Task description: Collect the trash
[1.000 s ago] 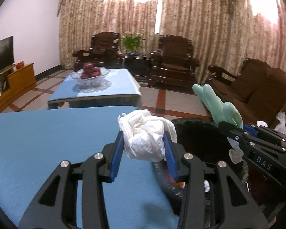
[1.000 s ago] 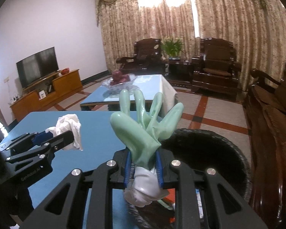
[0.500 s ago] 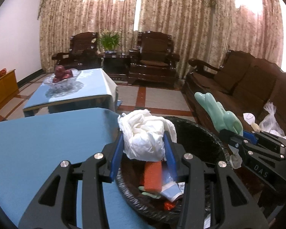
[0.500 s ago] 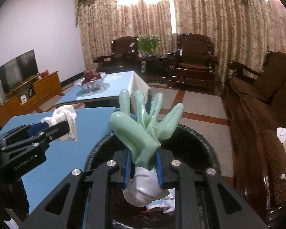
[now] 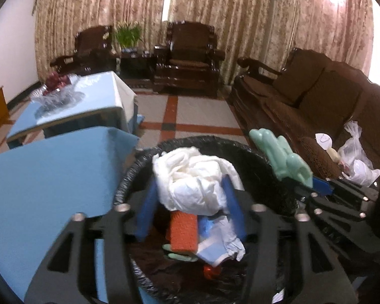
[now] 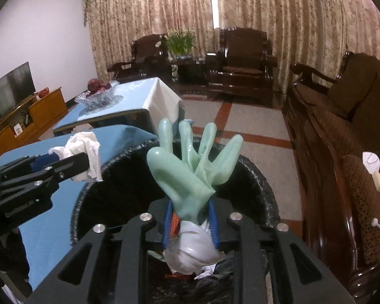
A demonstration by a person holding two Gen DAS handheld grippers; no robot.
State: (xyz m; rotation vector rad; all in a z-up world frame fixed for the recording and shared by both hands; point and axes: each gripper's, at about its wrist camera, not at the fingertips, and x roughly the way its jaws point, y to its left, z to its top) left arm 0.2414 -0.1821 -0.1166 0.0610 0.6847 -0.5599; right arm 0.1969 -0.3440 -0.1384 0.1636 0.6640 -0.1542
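1. The black-lined trash bin (image 5: 261, 177) stands just beside the blue tabletop (image 5: 50, 177), and both grippers hang over its mouth. It already holds an orange sponge (image 5: 183, 235) and crumpled wrappers, so the step in hand looks like the drop.
2. The left gripper (image 5: 190, 210) has its jaws closed on a wad of white tissue (image 5: 192, 179). The wad sits above the middle of the bin's opening, well inside the rim. Opening wide here should let it fall straight in, but soft paper may cling to a blue pad (image 5: 145, 210), so a small shake could help.
3. The right gripper (image 6: 190, 224) has its jaws clamped on a pale green rubber glove (image 6: 190, 169) at the cuff. The glove's fingers stand upright and fan toward the bin's far side, while its white cuff hangs below the jaws, over the bin.
4. Tilting that gripper down before release would likely keep the springy glove from draping over the rim.
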